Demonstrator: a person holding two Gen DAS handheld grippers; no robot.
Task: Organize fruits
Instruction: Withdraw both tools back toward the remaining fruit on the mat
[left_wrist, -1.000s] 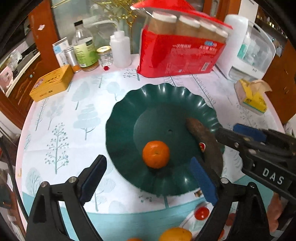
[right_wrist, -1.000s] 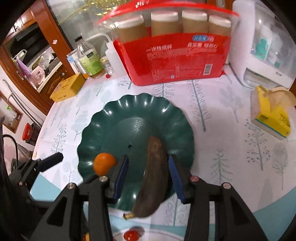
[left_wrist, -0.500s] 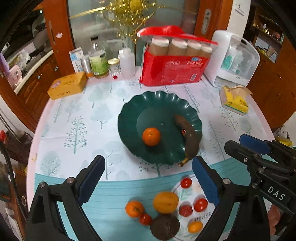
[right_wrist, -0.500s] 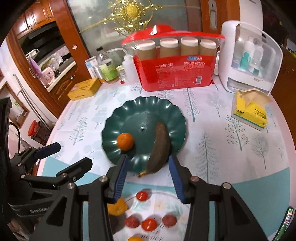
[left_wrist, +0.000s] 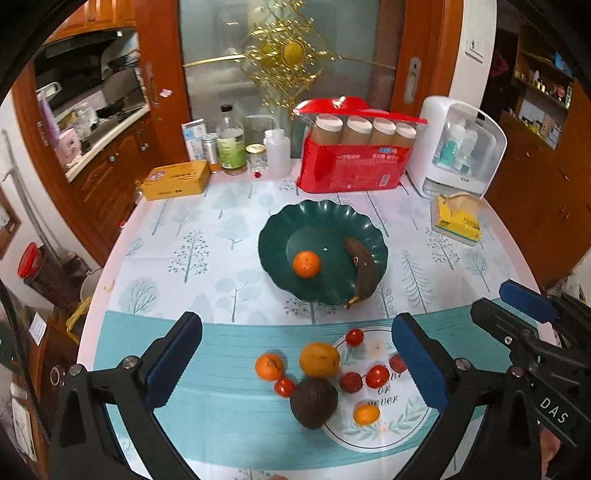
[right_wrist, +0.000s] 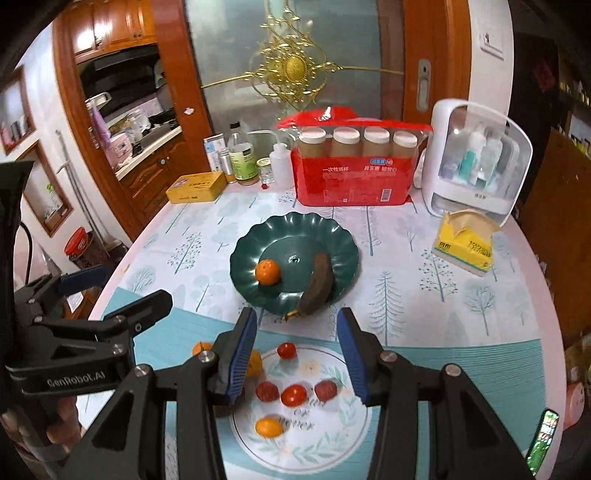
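Scene: round table (left_wrist: 443, 266) covered by a cloth printed with trees, seen from two wrist cameras held above its near edge.
Green plate (left_wrist: 280, 236): scalloped dish set at the table's middle, well ahead of both grippers.
Plate contents: one mandarin (left_wrist: 306, 263) is seen on the plate's left half, and a darkened banana (left_wrist: 364, 271) lies along the right side with its stem over the near rim.
Left gripper (left_wrist: 293, 363): blue-padded fingers are spread wide and nothing is held between them; it is raised above the loose fruit.
Right gripper (right_wrist: 295, 354): fingers are spread apart and nothing is gripped; the banana's stem end is framed just beyond the fingertips.
White plate (left_wrist: 399, 424): patterned dish nearest the grippers, on which several cherry tomatoes (left_wrist: 376, 376) and a small kumquat (left_wrist: 366, 414) are scattered.
Loose fruit: an orange (left_wrist: 319, 359), a second mandarin (left_wrist: 269, 366) and a dark brown round fruit (left_wrist: 313, 402) are grouped at the white plate's left edge.
Background: a red pack of paper cups (left_wrist: 351, 173), a yellow tin (left_wrist: 175, 180) and a tissue box (left_wrist: 458, 223) are placed beyond the green plate.
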